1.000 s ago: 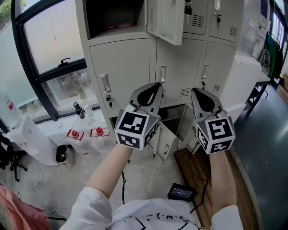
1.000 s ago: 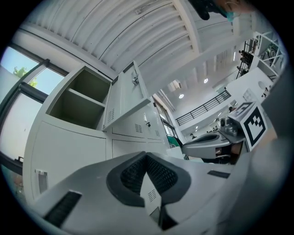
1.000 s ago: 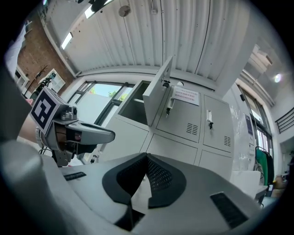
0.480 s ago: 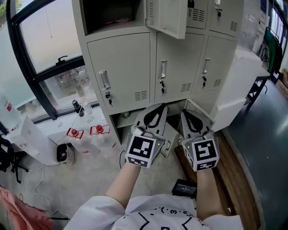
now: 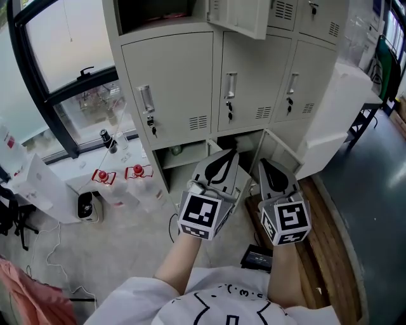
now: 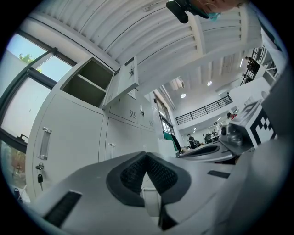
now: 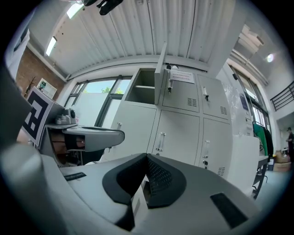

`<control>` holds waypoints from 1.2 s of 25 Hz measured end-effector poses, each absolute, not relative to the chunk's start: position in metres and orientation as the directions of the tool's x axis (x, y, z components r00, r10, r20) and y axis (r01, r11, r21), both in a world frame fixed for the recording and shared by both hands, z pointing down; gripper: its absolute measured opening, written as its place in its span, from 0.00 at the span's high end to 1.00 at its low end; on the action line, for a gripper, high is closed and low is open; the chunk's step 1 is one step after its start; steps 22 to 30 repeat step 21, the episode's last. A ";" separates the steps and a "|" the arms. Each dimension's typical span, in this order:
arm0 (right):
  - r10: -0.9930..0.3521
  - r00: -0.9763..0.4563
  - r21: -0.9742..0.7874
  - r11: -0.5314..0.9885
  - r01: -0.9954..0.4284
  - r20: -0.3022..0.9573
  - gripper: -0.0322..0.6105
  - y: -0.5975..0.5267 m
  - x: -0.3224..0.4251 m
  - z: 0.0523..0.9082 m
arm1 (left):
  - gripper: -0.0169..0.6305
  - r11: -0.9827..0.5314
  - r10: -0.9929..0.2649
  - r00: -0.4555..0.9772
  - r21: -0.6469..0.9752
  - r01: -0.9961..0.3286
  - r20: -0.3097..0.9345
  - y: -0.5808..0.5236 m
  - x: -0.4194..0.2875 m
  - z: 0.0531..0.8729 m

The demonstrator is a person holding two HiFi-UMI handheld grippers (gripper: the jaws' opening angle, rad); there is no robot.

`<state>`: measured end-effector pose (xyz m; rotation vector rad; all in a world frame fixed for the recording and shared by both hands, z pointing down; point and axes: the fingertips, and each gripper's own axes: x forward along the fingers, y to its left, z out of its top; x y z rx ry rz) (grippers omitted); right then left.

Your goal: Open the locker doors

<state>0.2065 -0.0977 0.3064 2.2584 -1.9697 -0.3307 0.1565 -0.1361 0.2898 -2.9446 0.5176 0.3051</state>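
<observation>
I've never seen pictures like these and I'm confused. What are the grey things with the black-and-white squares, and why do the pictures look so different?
Those are two grabbing tools that a person holds, one in each hand: the left gripper and the right gripper. The cubes with square patterns are part of them. The head view comes from a camera on the person's head, looking down. The two round pictures come from little cameras riding on each tool, looking along its fingers. Both pairs of fingers are closed and hold nothing. In front stands a grey locker cabinet. Its middle doors are shut, with keys in their locks; a top door and a bottom door hang open. A small black device lies on the floor.
</observation>
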 end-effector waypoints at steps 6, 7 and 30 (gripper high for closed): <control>-0.990 0.125 0.198 -0.136 -0.971 -0.068 0.92 -0.093 0.205 0.316 | 0.98 -0.935 -0.311 0.929 -0.109 -0.337 -0.202 -0.129 0.158 0.295; -0.990 0.127 0.193 -0.138 -0.971 -0.067 0.92 -0.093 0.205 0.317 | 0.98 -0.936 -0.310 0.930 -0.108 -0.335 -0.199 -0.129 0.158 0.296; -0.989 0.127 0.146 -0.138 -0.980 -0.078 0.92 -0.083 0.203 0.319 | 0.98 -0.944 -0.297 0.940 -0.094 -0.315 -0.165 -0.123 0.153 0.307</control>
